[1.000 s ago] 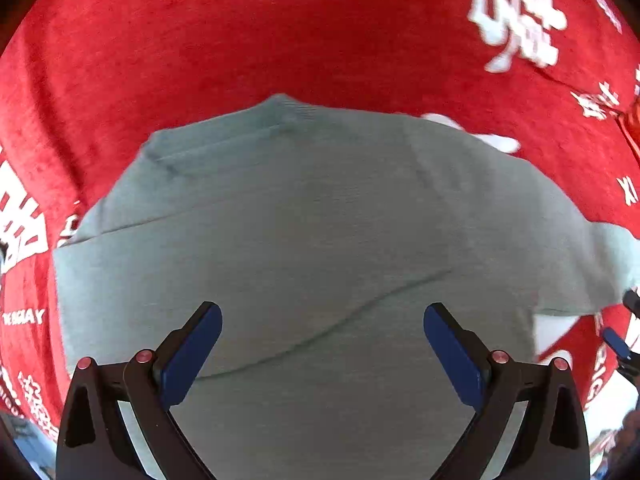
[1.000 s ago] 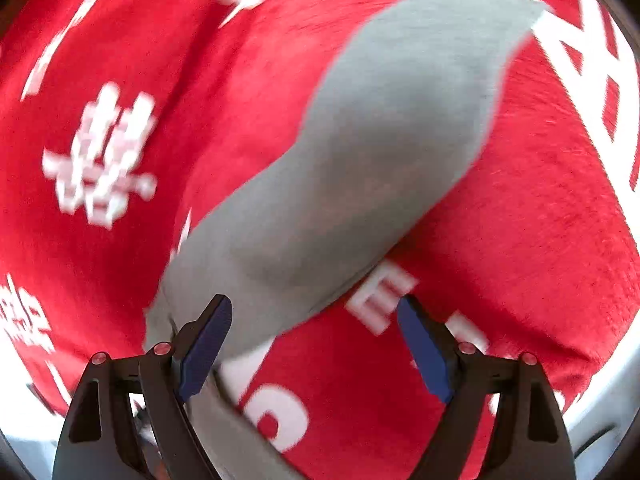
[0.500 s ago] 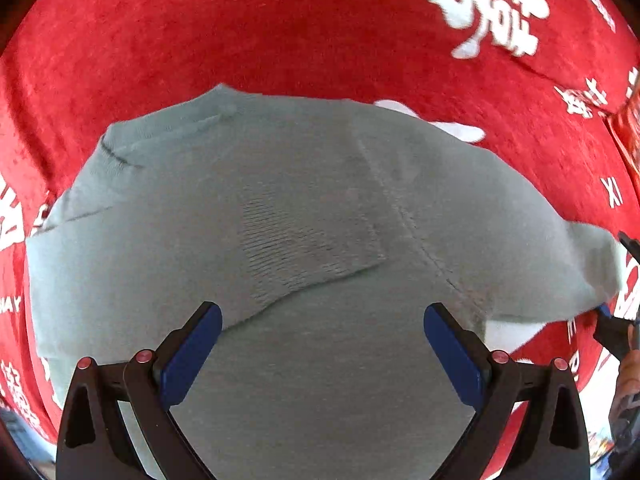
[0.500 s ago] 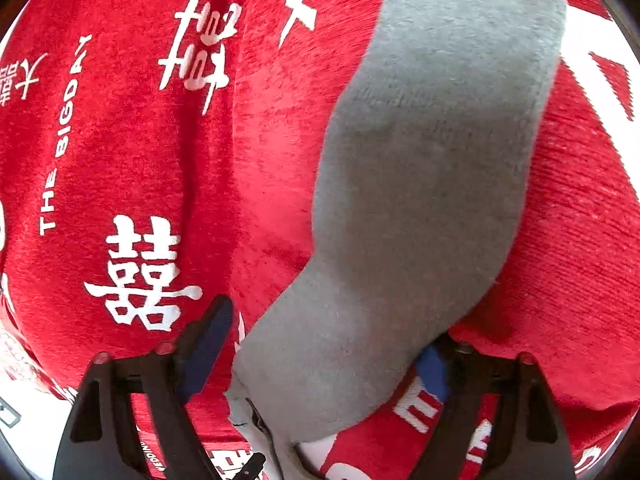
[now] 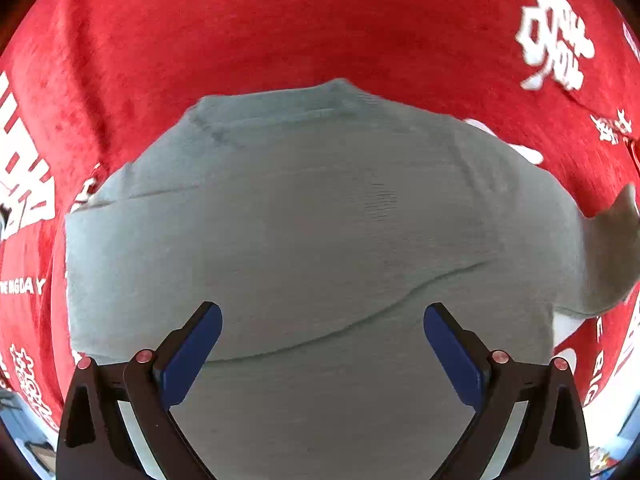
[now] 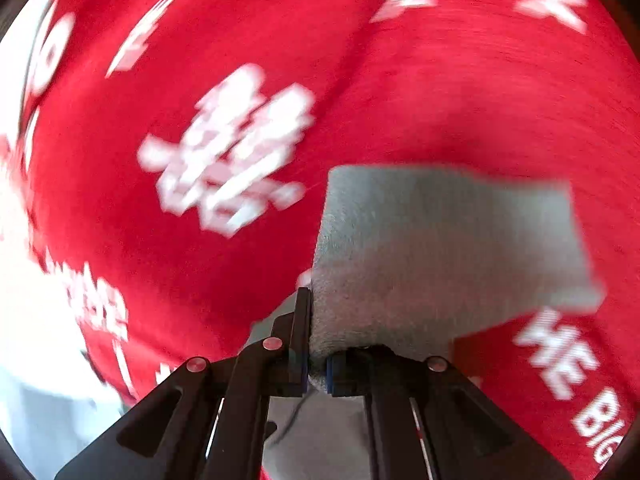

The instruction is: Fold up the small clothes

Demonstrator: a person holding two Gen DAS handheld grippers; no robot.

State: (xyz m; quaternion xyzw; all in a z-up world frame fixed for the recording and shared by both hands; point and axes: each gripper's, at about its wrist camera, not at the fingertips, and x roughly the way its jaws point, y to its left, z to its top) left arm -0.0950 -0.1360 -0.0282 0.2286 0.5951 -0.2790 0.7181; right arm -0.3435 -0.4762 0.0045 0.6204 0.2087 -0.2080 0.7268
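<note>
A small grey knit sweater (image 5: 312, 240) lies flat on a red cloth (image 5: 280, 24), collar at the far side. My left gripper (image 5: 322, 344) hovers open and empty over its lower body. The sweater's right sleeve (image 5: 612, 256) lifts up at the right edge of the left wrist view. In the right wrist view, my right gripper (image 6: 316, 364) is shut on that grey sleeve (image 6: 440, 248), which drapes forward from the jaws over the red cloth. This view is blurred by motion.
The red cloth with white characters and lettering (image 6: 228, 148) covers the table. A pale table edge (image 6: 24, 320) shows at the left of the right wrist view, and another pale table edge (image 5: 616, 392) shows at the lower right of the left wrist view.
My right gripper has closed on the sleeve and is swinging it; the sleeve end now rises at the sweater's right side. The left gripper drifted over the sweater and stayed open.
</note>
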